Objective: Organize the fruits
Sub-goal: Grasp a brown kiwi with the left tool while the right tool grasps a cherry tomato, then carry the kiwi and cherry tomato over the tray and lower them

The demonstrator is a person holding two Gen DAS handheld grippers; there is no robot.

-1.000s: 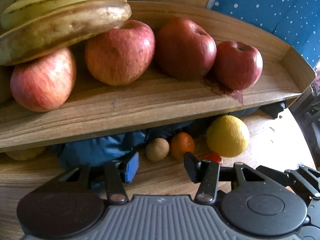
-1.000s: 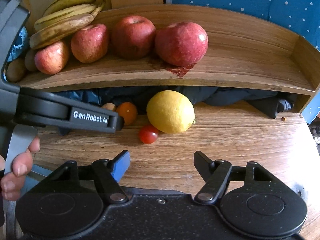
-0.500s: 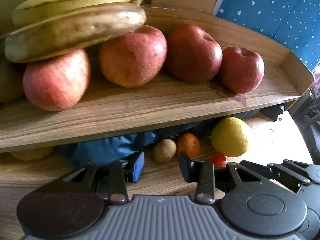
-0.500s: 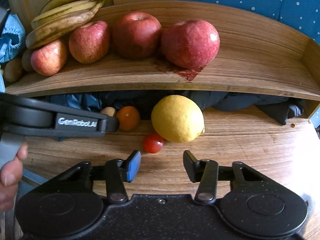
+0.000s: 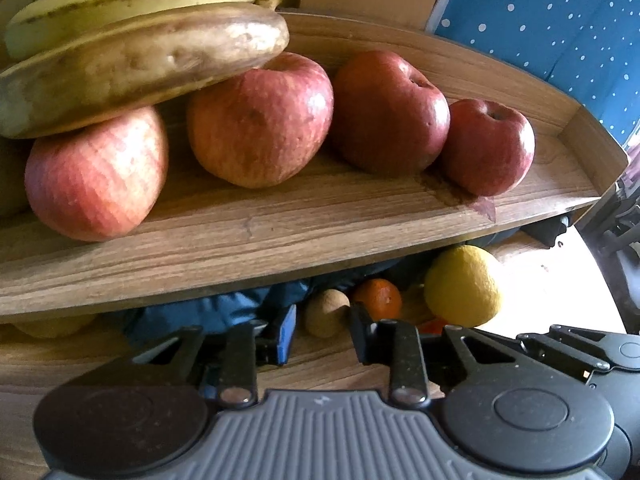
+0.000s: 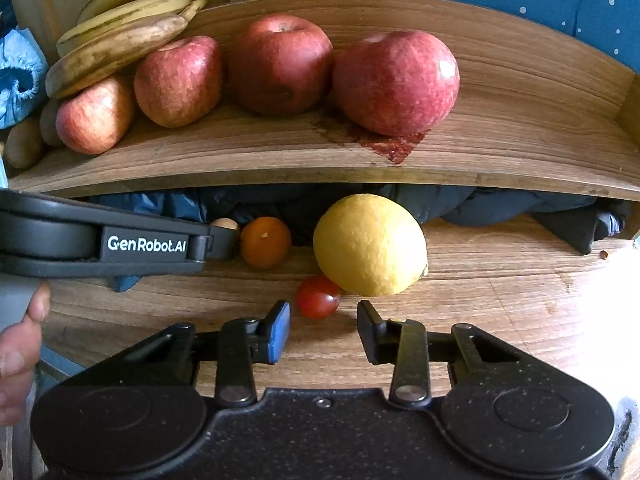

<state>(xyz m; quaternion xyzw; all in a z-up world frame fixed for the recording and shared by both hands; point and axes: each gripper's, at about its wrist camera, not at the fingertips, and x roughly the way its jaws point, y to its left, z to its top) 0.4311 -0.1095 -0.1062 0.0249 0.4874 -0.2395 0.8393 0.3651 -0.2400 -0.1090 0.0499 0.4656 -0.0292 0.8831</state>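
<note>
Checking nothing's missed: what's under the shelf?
Under the shelf: a lemon, orange, tomato, small brown fruit, dark cloth. Farther back is hidden.

Four red apples (image 6: 280, 64) and bananas (image 6: 120, 40) on wooden shelf, lemon (image 6: 370, 244), orange (image 6: 265, 242), cherry tomato (image 6: 318, 297) on tabletop below

Grained wooden shelf (image 6: 500, 92), glossy apples (image 6: 396, 80), dimpled matt lemon (image 6: 370, 244), crumpled blue cloth (image 5: 224, 308)

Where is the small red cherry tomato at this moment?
In the right wrist view, the small red cherry tomato lies on the wooden tabletop, touching the big yellow lemon, just beyond the right gripper, whose empty jaws are closing.
</note>
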